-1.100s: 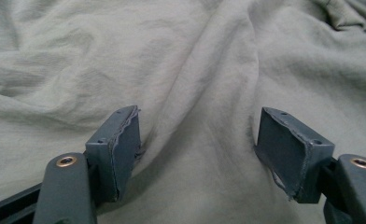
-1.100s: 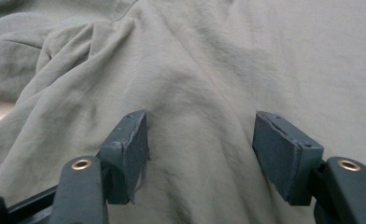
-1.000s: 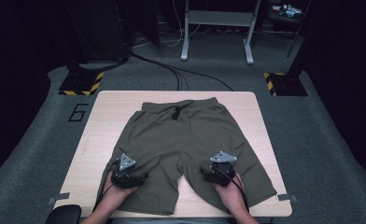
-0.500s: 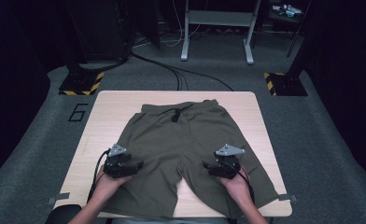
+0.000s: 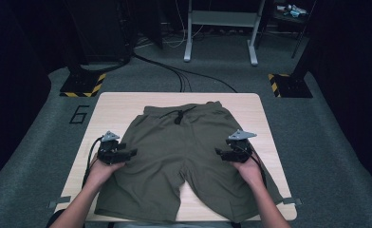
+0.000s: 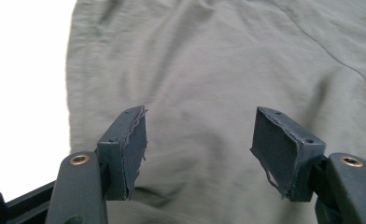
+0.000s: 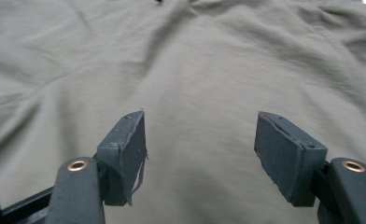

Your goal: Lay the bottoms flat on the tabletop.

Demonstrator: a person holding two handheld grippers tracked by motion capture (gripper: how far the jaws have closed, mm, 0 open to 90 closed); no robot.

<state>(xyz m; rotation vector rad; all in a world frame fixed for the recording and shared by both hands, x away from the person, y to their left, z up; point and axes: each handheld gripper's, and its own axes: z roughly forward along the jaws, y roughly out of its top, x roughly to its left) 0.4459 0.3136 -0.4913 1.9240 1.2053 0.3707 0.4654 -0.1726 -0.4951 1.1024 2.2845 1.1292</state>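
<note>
Olive shorts [image 5: 184,161] lay flat on the wooden table [image 5: 113,107], waistband at the far side. The left gripper [image 5: 127,154] sat at the shorts' left edge, the right gripper [image 5: 220,153] over the right leg; both had jaws spread wide, grasping nothing.

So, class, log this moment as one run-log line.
shorts: flat on table | left hand-held gripper: open, over shorts' left edge | right hand-held gripper: open, over right side
</note>
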